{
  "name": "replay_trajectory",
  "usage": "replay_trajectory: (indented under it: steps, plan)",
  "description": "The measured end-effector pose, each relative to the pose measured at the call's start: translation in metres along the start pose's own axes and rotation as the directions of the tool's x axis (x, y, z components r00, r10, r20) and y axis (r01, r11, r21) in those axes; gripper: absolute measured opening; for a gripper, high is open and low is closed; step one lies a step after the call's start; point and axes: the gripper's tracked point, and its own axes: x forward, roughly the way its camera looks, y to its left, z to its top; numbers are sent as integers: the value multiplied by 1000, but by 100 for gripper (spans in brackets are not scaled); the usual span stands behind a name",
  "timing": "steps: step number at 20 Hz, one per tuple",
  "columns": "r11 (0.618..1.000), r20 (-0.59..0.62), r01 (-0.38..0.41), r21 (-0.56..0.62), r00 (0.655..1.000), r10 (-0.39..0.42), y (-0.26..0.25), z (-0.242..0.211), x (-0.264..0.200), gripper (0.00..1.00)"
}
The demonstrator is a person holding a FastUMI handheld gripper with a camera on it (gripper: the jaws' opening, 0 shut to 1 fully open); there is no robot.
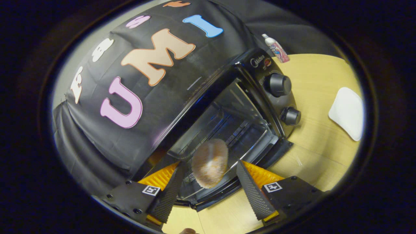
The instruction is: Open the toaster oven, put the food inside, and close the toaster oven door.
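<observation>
The black toaster oven (260, 65) stands on the wooden table with its glass door (214, 195) swung down flat and the cavity (234, 126) exposed, wire rack visible inside. A round, tan, sugar-dusted piece of food (209, 162) sits blurred at the mouth of the oven, above the lowered door. My gripper (210, 163) is open, its fingers spread wide on either side of the food with gaps to both, neither pressing on it. I cannot tell whether the food rests on the door or is in the air.
Two round knobs (279, 84) (291, 116) sit on the oven's control panel. A white plate (347, 112) lies on the table (318, 146) beyond the oven's side. A small bottle (276, 48) stands behind the oven by the cloth wall.
</observation>
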Motion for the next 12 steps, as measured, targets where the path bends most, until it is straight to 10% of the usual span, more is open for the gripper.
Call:
replay_trajectory:
  steps: [12]
  plan:
    - [961, -70, 39, -275, 996, -61, -27, -10, -106, 100]
